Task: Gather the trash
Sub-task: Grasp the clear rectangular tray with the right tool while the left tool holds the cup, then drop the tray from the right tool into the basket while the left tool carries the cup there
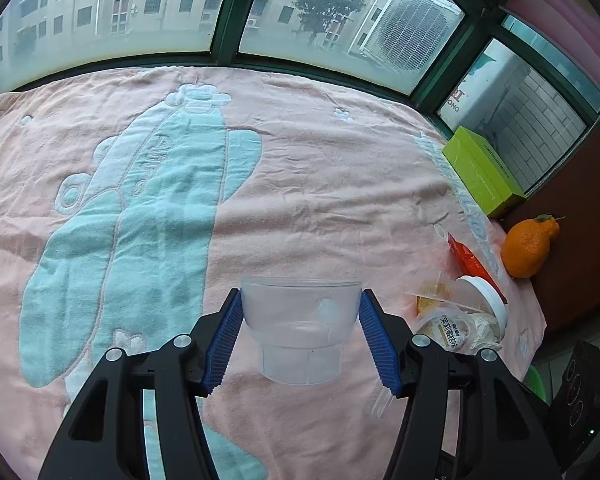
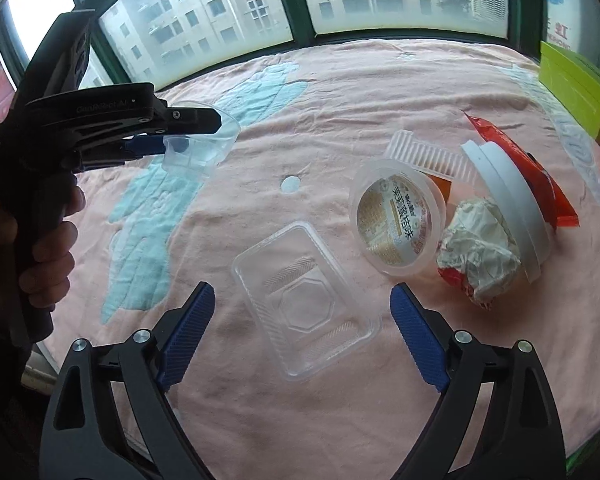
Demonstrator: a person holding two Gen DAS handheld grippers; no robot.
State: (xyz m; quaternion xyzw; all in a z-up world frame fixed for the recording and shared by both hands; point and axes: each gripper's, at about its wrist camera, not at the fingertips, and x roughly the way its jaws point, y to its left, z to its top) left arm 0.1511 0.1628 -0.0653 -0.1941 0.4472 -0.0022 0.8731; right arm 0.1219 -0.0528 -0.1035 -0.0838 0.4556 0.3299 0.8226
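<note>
My left gripper (image 1: 300, 312) is shut on a clear plastic cup (image 1: 300, 332) and holds it above the pink towel; the cup also shows in the right wrist view (image 2: 198, 146), at the left, in the left gripper. My right gripper (image 2: 302, 308) is open and empty, with its fingers on either side of a clear rectangular plastic tray (image 2: 306, 300) lying on the towel. Right of it lie a round lidded cup with a printed label (image 2: 398, 226), crumpled paper (image 2: 476, 256), a white tub (image 2: 504, 204) and a red wrapper (image 2: 528, 176).
A pink towel with a blue figure (image 1: 260, 184) covers the table by the window. A green box (image 1: 480, 172) and an orange fruit (image 1: 528, 246) sit at the right edge. A ribbed white plastic piece (image 2: 428, 158) lies behind the lidded cup.
</note>
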